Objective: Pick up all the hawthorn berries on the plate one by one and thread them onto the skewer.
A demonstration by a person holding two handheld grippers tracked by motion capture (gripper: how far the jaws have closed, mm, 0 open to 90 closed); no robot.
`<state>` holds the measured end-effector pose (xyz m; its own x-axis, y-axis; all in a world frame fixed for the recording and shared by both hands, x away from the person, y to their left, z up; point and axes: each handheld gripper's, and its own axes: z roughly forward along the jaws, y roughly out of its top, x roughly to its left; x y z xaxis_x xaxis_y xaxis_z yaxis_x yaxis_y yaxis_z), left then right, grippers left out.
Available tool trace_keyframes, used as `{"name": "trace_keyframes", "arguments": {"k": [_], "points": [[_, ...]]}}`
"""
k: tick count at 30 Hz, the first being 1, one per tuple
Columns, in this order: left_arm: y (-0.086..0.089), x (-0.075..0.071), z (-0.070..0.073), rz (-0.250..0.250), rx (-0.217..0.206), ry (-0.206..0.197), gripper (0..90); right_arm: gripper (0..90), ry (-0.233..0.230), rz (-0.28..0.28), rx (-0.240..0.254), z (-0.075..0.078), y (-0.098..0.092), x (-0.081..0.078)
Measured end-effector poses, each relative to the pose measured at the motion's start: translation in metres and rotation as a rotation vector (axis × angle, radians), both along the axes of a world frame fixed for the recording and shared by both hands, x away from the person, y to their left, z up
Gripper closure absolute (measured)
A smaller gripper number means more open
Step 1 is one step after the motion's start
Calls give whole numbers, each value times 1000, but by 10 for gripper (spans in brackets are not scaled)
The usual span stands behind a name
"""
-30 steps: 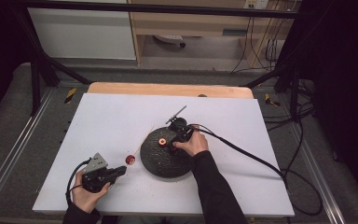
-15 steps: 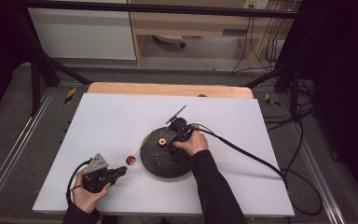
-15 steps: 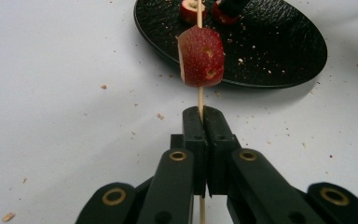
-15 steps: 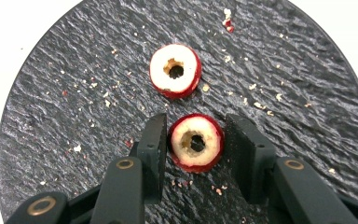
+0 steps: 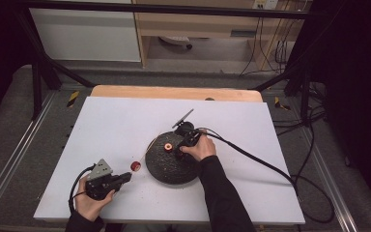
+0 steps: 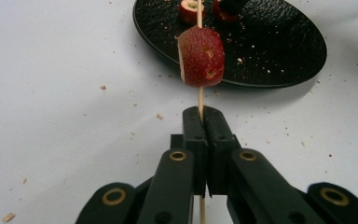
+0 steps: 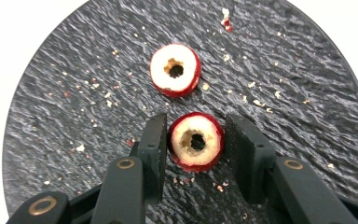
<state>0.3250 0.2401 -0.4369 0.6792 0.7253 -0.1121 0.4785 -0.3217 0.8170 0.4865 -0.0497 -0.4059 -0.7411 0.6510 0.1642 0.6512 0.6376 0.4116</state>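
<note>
Nearest, the left gripper (image 6: 201, 122) has its fingers clamped on a thin wooden skewer (image 6: 199, 95) carrying one red fruit slice (image 6: 201, 56) above the white surface (image 5: 101, 130). Farther off, on the black plate (image 7: 307, 84), the right gripper (image 7: 196, 144) fingers squeeze a cored slice (image 7: 196, 141), a second slice (image 7: 175, 70) beyond. Squeezing harder could likely crush the soft slice.

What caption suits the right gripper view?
Hand-held gripper closing on a cored red fruit slice on a black plate.
</note>
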Motion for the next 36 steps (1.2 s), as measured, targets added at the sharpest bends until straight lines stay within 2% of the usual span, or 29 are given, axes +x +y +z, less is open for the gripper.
{"name": "trace_keyframes", "arguments": {"k": [10,16,27,36], "points": [[-2,-1,0,-4,3,-2,885,610,-31,5,54,15,-6,-14],[-2,-1,0,-2,4,-2,885,610,-47,-20,96,20,-14,-24],[-4,-1,0,0,3,-7,885,611,-96,-60,215,21,-32,-43],[-6,-2,0,3,-5,-14,885,611,-157,-99,367,15,-42,-58]]}}
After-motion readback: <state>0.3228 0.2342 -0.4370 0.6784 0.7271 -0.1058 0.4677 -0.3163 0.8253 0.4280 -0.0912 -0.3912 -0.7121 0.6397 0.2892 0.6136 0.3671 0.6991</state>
